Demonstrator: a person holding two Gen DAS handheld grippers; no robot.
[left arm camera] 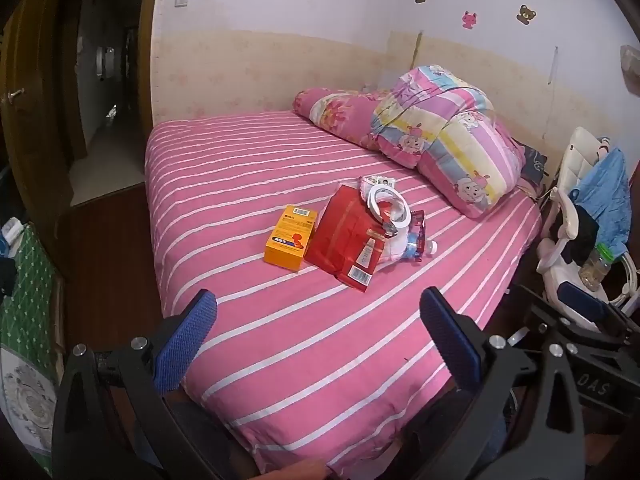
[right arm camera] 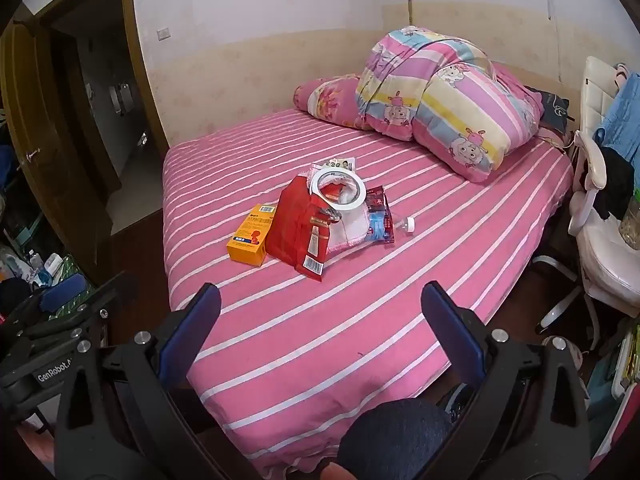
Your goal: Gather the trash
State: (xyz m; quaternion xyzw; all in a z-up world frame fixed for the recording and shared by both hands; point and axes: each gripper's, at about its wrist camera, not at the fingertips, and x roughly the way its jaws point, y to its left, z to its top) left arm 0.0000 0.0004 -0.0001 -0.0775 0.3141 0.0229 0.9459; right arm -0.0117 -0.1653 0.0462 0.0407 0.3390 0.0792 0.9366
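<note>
While both grippers, left (left arm camera: 318,336) and right (right arm camera: 320,330), are hanging wide and empty over the near bed edge, a trash pile is lying mid-mattress: orange cardboard box (left arm camera: 291,243) at nine o'clock, crinkled red foil bag (left arm camera: 347,236) touching it, white tape ring (left arm camera: 387,208) leaning on top. Pink white-striped bedsheet (left arm camera: 280,360) is stretching back to a bundled cartoon quilt (left arm camera: 448,128) at one o'clock.

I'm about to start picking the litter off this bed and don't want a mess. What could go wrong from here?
1. The tape ring rests loosely on the red bag; lifting the bag first may send it rolling off.
2. The clear bottle lies on its side and could roll toward the bed edge if nudged.
3. The orange box touches the bag, so a wide grab may drag both.
</note>
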